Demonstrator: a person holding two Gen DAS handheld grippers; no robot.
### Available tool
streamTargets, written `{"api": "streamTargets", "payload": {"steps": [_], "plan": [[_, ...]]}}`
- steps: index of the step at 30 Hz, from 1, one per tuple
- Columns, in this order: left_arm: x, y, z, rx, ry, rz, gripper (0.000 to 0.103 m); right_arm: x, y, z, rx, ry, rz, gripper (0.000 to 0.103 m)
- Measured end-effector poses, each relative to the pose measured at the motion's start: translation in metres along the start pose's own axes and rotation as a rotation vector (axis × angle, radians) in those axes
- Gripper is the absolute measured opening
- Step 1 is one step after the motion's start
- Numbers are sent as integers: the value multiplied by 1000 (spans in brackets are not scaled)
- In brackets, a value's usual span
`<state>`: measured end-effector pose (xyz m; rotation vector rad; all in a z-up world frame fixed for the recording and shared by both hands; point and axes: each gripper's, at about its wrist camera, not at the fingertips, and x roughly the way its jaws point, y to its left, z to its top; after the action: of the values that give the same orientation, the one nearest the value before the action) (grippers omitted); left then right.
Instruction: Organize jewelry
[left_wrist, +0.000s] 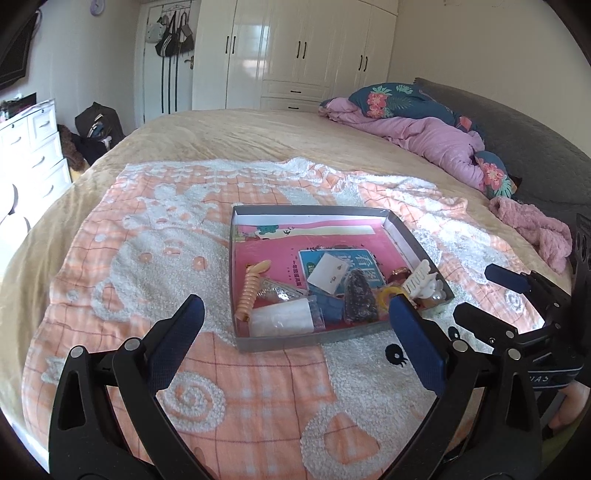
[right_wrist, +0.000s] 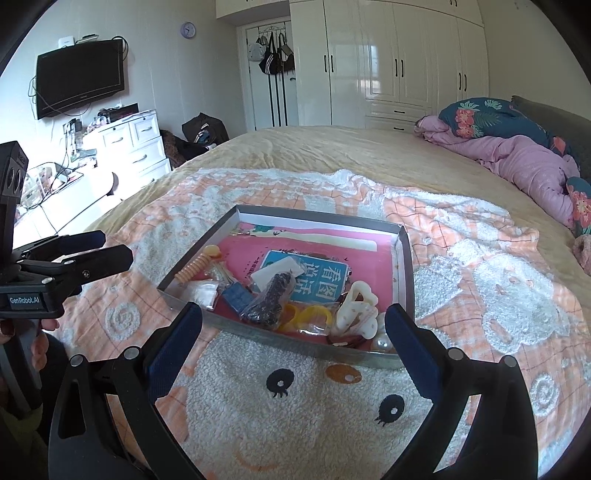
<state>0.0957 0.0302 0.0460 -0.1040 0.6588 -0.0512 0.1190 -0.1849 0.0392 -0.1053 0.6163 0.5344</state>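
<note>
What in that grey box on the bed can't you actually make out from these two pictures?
- Right wrist view: the near right corner of the box, partly covered by the right gripper.
- Left wrist view: items under the white hair claw, hidden behind the left gripper.
- Both views: the studs on the white card, too small to identify.
- The dark bagged piece: blurred by its plastic.

Left wrist view: low over bed, facing wardrobe, tray (left_wrist: 334, 334) near at 12 o'clock. Right wrist view: same facing; shared tray (right_wrist: 295, 341), blanket (right_wrist: 258, 398).
</note>
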Motion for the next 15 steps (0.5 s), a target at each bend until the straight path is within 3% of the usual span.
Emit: {"api": "streamTargets", "payload": {"steps": [15], "plan": [[-30,-8,-38,-28,-40,36,94,-36,-8,-34,12,-11,-31,99]]}}
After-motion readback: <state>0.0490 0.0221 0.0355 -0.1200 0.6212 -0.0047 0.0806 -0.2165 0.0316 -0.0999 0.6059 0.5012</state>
